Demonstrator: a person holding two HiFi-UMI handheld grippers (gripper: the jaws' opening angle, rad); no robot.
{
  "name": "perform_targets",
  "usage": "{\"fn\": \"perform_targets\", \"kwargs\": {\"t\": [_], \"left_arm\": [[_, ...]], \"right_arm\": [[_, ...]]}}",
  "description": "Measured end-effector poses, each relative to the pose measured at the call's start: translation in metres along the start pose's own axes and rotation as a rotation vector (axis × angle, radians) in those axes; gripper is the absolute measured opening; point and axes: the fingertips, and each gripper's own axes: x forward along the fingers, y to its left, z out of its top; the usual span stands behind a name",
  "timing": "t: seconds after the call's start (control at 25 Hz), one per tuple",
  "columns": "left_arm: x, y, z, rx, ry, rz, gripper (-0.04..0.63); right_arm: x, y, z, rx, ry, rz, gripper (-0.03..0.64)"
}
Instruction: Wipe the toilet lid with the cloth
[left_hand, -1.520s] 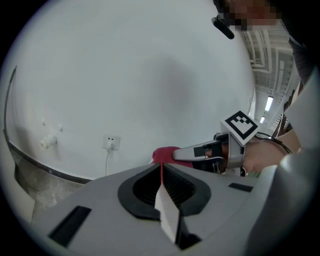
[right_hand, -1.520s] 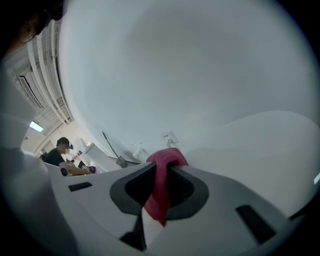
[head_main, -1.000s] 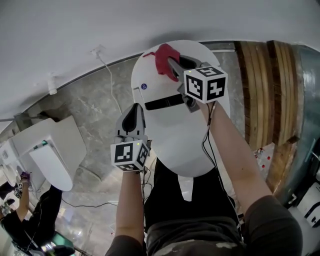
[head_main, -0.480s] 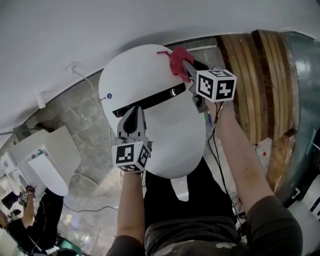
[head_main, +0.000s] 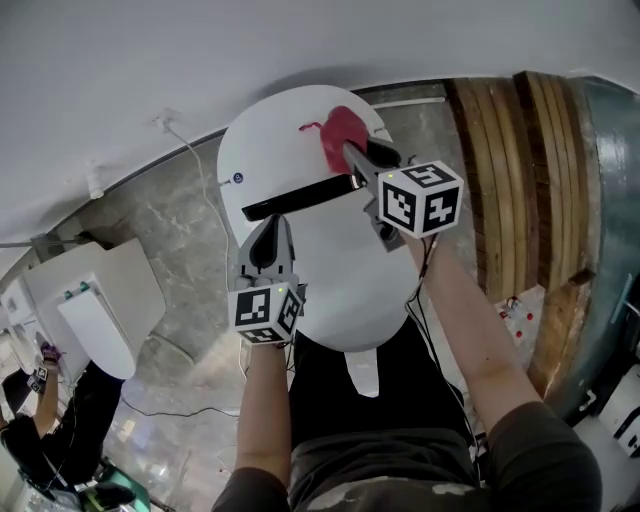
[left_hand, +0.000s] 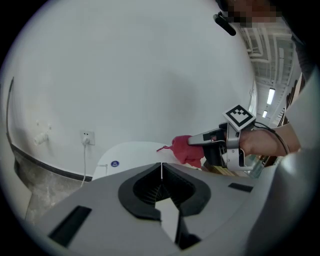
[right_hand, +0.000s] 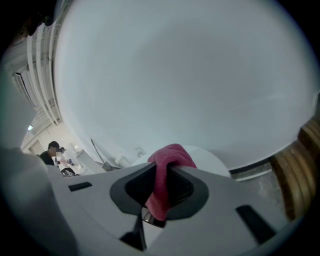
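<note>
White wall (head_main: 150, 70) fills the far side, with grey stone floor (head_main: 170, 230) under it and wooden slats (head_main: 500, 180) on your right. Toilet lid (head_main: 330, 270) sits directly in front of you, white and oval, with a dark strip (head_main: 300, 198) running across it. Both your forearms reach forward from the bottom of the head view. Your right arm stretches further and angles inward, bare to the elbow, and the right gripper (head_main: 352, 155) tilts down toward the far end of the lid. Its jaws are clamped on the red cloth (head_main: 342, 130), and a fold of the cloth bulges out past the tips. The cloth lies over the lid's far end, beyond the dark strip; whether it presses on the surface cannot be told. Your left arm is straight and held nearer your body. The left gripper (head_main: 268, 232) hovers above the lid's left side, just short of the strip, tilted down, with its jaws together and nothing between them. A second toilet (head_main: 100, 310) stands well apart on your left.
</note>
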Motion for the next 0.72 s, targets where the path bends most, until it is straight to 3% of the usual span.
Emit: {"fn": "perform_targets", "kwargs": {"t": [0.2,0.4,0.52,0.64,0.72], "left_arm": [[-0.027,0.051,0.009,0.001,-0.010,0.031,0.015],[-0.052,0.108,0.016,-0.014,-0.013,0.058,0.015],[-0.059,0.131,0.012,-0.033,0.005,0.055,0.015],[-0.058,0.138,0.004,-0.040,0.021,0.035,0.015],[-0.056,0.135,-0.002,-0.042,0.030,0.026,0.015]], "right_arm": [[0.046,0.114,-0.013,-0.052,0.025,0.153,0.049],[0.095,0.187,-0.048,-0.061,0.095,0.218,0.049],[0.120,0.200,-0.072,-0.075,0.147,0.202,0.049],[0.130,0.186,-0.084,-0.146,0.186,0.137,0.049],[0.126,0.172,-0.081,-0.139,0.176,0.115,0.049]]}}
